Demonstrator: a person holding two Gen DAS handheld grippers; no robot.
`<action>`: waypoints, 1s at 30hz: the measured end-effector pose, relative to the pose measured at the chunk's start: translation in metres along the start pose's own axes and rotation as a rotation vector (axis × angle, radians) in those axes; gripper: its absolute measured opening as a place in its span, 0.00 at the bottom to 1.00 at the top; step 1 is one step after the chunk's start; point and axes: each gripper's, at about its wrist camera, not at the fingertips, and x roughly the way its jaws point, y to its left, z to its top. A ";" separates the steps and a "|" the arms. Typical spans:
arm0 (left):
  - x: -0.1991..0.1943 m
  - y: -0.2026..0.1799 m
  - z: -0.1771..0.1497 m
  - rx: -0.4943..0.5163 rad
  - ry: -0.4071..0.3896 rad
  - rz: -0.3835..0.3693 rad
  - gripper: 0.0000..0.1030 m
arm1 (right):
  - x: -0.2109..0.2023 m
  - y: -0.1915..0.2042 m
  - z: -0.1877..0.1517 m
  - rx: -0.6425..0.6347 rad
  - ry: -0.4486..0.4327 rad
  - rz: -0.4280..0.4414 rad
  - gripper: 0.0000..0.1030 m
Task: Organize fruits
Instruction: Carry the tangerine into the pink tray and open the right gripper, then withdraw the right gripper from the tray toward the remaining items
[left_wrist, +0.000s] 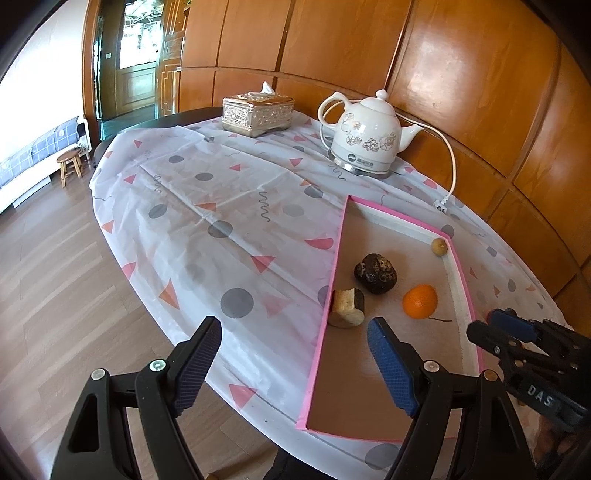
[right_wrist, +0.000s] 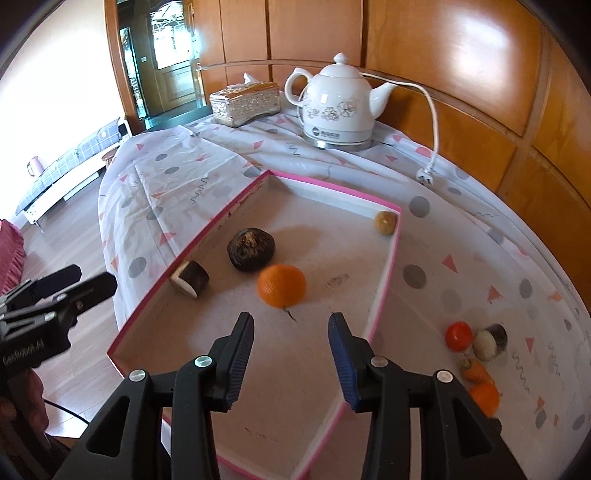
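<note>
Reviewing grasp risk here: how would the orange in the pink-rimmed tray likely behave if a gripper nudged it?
The orange is round and sits apart from the other pieces, so it would probably roll. The tray rim should stop it. Its dimpled skin likely grips the ribbed pads.

The left hand-held gripper (left_wrist: 293, 363) is black moulded plastic with ribbed blue finger pads (left_wrist: 389, 365) and silver screws at its pivots. The matching right hand-held gripper (right_wrist: 291, 356) has white lettering on its body.

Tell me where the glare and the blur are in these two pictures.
Left wrist view: glare on the wood wall panel, straight panel seams bent by the fisheye, fruit sharp. Right wrist view: a brighter hot spot on the wall panel, the orange slightly smeared, corners dark.
</note>
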 end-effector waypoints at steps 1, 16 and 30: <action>-0.001 -0.001 0.000 0.004 -0.002 -0.001 0.79 | -0.003 -0.002 -0.002 0.003 -0.005 -0.005 0.48; -0.009 -0.019 -0.004 0.062 -0.005 -0.031 0.82 | -0.037 -0.028 -0.025 0.024 -0.045 -0.087 0.51; -0.013 -0.038 -0.008 0.137 -0.013 -0.031 0.82 | -0.058 -0.055 -0.037 0.007 -0.051 -0.191 0.52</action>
